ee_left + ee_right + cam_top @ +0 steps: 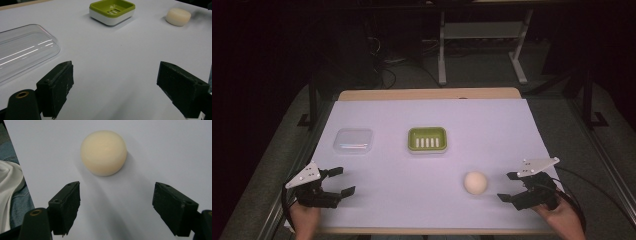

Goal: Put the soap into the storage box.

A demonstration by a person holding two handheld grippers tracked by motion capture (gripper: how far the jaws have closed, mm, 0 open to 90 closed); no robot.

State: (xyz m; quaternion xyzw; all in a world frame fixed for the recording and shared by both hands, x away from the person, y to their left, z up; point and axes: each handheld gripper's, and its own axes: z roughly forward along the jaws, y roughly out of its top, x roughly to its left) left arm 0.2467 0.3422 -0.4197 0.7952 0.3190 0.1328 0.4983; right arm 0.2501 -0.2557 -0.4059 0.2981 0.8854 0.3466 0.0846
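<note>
Soap dish: green, slotted, white base, mid-bench.
Clear lid: transparent plastic, left of the soap dish, apart from it.
Bench: white sheet, wooden far edge.

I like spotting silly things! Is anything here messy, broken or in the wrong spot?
Nothing is broken or spilled. The one odd bit: the round soap lies on the bare table sheet, apart from the empty green soap dish, whose clear lid sits off to the side.
</note>
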